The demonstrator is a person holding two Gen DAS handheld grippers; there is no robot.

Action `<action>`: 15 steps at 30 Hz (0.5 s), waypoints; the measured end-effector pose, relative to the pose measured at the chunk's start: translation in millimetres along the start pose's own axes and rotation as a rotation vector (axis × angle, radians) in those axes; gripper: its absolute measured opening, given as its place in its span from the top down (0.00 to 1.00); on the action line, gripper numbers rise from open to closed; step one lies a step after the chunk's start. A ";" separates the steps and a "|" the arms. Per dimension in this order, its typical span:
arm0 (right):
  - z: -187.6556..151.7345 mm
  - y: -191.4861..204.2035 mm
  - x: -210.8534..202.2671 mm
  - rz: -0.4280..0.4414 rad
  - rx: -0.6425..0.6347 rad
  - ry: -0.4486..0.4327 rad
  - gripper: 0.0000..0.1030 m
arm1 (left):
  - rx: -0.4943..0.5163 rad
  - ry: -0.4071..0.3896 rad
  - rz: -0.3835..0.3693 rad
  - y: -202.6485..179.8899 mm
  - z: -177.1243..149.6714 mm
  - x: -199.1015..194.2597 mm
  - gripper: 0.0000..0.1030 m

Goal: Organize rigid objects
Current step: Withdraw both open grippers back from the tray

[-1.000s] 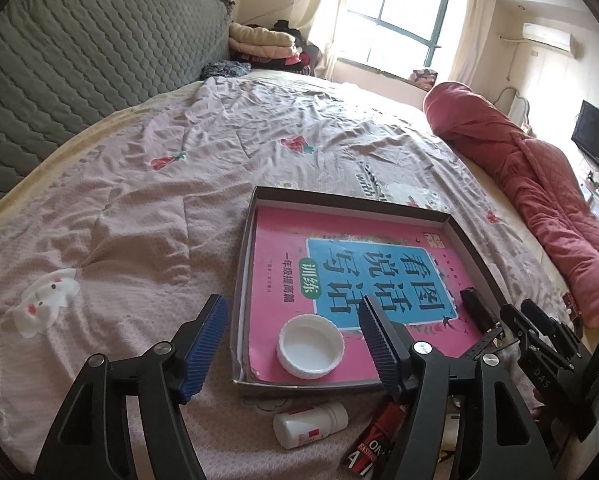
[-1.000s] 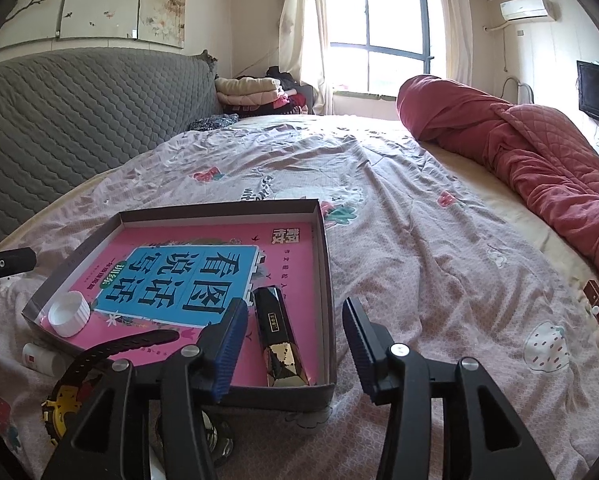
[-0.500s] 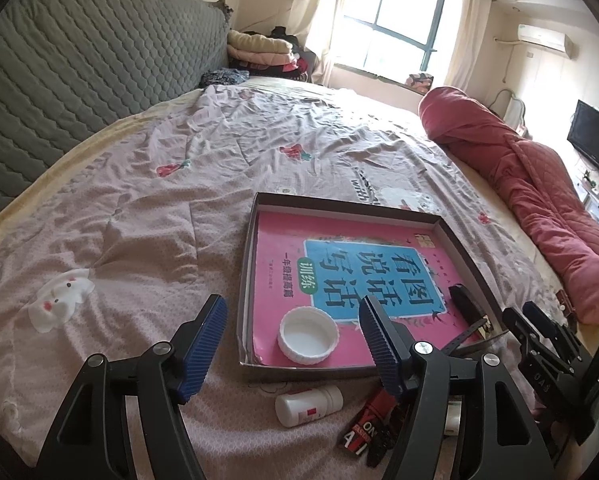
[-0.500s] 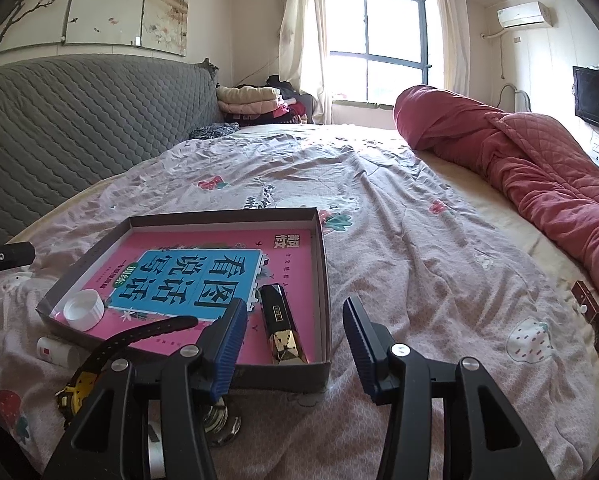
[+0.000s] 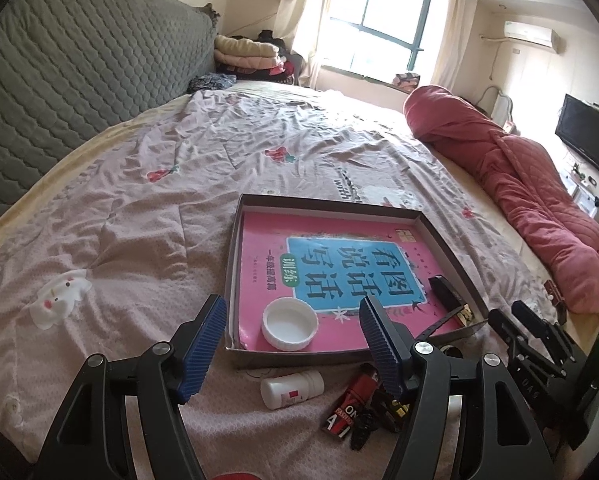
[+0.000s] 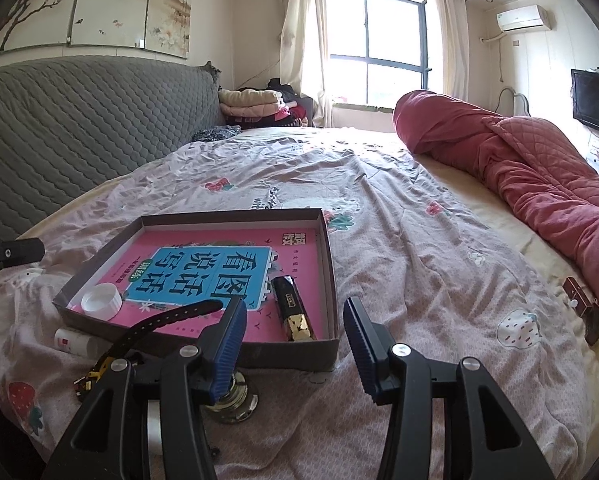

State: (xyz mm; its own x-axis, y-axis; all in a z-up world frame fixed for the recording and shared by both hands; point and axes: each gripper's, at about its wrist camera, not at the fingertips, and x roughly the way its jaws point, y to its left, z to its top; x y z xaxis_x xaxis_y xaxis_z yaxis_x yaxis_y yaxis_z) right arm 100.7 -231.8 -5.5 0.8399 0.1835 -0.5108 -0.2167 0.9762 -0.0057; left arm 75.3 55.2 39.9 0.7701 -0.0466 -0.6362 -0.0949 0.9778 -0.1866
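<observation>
Left gripper (image 5: 291,344): jaws wide apart, nothing between the blue ribbed pads (image 5: 203,346); it hangs over the bedspread (image 5: 139,240), pointing down toward the near edge of the box.
Right gripper (image 6: 295,344): jaws parted at a moderate gap, nothing held; only bedspread shows between its fingers.

Nearest the left gripper, just below its gap: small white bottle (image 5: 292,390) with a red label, lying on its side on the bedspread, outside the box; beside it, under the left gripper's right-hand finger, a red-and-black tube (image 5: 349,408) and some dark small parts, too cluttered to identify.
Nearest the right gripper, under its left-hand finger: a shiny metal round object (image 6: 231,398), partly hidden; a black strap (image 6: 171,318) arcs up from there and over the near wall of the box; a small yellow-and-black item (image 6: 93,374) lies at the strap's base.

Ahead of both: shallow cardboard box (image 5: 235,248), open; a pink book (image 5: 331,264) with a blue title panel covers its floor; white lid (image 5: 289,328) sits on the book in the near corner closest to the left gripper; black-and-gold lighter (image 6: 293,314) lies on the book along the wall closest to the right gripper.

Right of the right gripper, well apart: small brown box (image 6: 577,296) on the bedspread, beside the rolled red quilt (image 6: 539,168).
Far: grey quilted headboard (image 5: 79,80); folded clothes (image 5: 247,54); window (image 6: 395,48).
</observation>
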 end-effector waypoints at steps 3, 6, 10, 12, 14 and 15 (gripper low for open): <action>-1.0 3.8 -2.5 -0.001 -0.006 0.000 0.51 | 0.003 -0.003 -0.002 0.0 0.0 -2.4 0.31; -1.4 5.8 -5.6 -0.005 -0.008 -0.002 0.51 | 0.005 -0.004 0.001 1.9 -0.2 -5.5 0.31; -2.7 6.0 -9.3 -0.007 0.003 0.000 0.51 | -0.011 0.006 0.002 6.7 0.1 -7.3 0.31; -3.3 5.3 -10.4 -0.007 0.006 0.004 0.51 | -0.011 0.004 0.005 8.0 0.0 -8.7 0.31; -4.2 4.8 -13.4 -0.004 0.015 0.005 0.51 | -0.014 0.004 0.003 8.9 0.4 -10.0 0.31; -4.7 4.9 -14.9 -0.004 0.016 0.006 0.51 | -0.013 0.005 0.004 8.5 0.3 -9.5 0.31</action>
State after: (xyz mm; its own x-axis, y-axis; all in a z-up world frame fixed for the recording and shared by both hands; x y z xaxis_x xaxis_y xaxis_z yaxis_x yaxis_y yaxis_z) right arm 84.8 -230.3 -1.9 0.8377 0.1786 -0.5160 -0.2049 0.9788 0.0062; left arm 67.3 64.0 44.6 0.7667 -0.0440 -0.6405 -0.1058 0.9754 -0.1936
